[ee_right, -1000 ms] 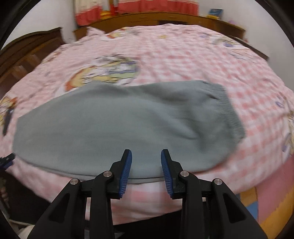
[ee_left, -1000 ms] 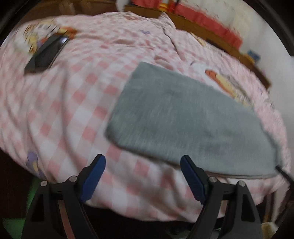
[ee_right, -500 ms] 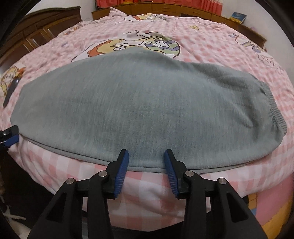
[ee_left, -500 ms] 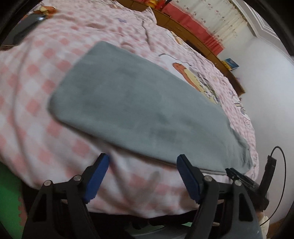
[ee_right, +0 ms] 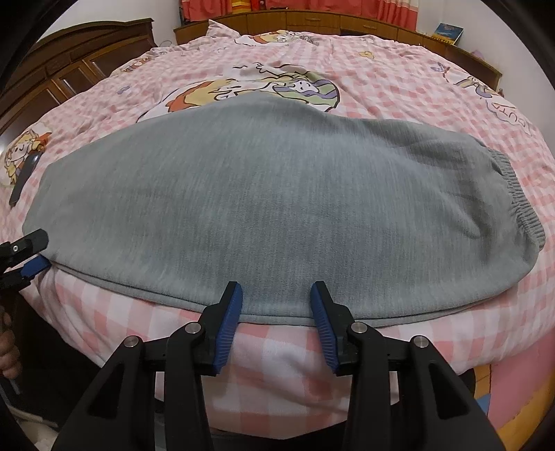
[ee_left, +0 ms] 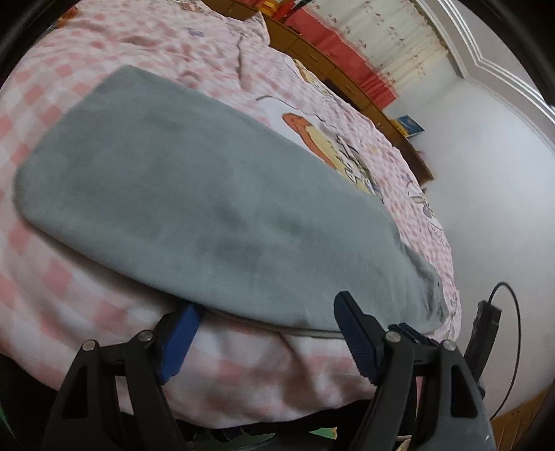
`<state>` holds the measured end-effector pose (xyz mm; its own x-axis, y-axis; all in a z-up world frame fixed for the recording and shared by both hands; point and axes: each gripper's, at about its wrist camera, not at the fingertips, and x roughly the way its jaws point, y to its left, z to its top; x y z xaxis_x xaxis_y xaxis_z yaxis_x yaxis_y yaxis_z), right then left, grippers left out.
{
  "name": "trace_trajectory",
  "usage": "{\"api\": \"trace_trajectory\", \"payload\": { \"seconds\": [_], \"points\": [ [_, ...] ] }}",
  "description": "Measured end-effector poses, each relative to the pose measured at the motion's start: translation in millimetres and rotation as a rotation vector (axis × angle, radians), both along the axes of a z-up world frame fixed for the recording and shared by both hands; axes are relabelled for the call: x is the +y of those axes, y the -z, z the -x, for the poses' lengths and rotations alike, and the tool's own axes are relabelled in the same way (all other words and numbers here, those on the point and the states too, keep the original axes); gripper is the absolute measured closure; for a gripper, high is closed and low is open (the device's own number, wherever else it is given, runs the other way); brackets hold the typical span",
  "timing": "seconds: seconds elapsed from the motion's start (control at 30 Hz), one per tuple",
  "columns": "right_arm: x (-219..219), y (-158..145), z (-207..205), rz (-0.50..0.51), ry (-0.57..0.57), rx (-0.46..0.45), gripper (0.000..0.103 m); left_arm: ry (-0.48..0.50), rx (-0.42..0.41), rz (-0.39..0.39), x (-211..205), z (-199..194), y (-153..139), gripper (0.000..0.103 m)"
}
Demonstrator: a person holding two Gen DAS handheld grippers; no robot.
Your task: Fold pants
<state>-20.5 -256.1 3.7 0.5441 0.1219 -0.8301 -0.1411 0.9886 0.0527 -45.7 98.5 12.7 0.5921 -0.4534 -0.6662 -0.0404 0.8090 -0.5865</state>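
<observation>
Grey pants (ee_right: 277, 201) lie flat on the pink checked bed, folded lengthwise, with the ribbed waistband (ee_right: 520, 204) at the right. They also show in the left wrist view (ee_left: 194, 208). My right gripper (ee_right: 275, 308) is open at the pants' near edge, its blue pads on either side of the hem. My left gripper (ee_left: 267, 324) is open wide at the near edge toward the leg end, one pad tucked under the hem. It also shows at the left edge of the right wrist view (ee_right: 29, 255).
The bed cover (ee_right: 399, 79) is pink checked with cartoon prints. A dark flat object (ee_right: 24, 177) lies on the bed at far left. Wooden cabinets (ee_right: 69, 66) and a headboard shelf (ee_right: 347, 20) stand behind. The bed's near edge drops off below the grippers.
Both grippers have moved in toward the pants' near edge. The left one has swung right along the bed and now reaches the hem. Both stay open.
</observation>
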Motion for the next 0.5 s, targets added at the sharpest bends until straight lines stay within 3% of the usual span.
{"api": "trace_trajectory", "payload": {
  "seconds": [0.13, 0.23, 0.37, 0.5],
  "points": [
    [0, 0, 0, 0.0, -0.002, -0.001, 0.061, -0.046, -0.038, -0.014, 3, -1, 2, 0.025],
    [0, 0, 1, 0.0, -0.001, -0.003, 0.06, -0.168, -0.061, 0.0, 27, 1, 3, 0.027],
    [1, 0, 1, 0.008, -0.001, -0.003, 0.06, -0.304, -0.078, 0.042, 60, 5, 7, 0.027],
    [2, 0, 1, 0.016, -0.001, -0.004, 0.06, -0.334, -0.083, 0.12, 74, -1, 16, 0.027]
  ]
}}
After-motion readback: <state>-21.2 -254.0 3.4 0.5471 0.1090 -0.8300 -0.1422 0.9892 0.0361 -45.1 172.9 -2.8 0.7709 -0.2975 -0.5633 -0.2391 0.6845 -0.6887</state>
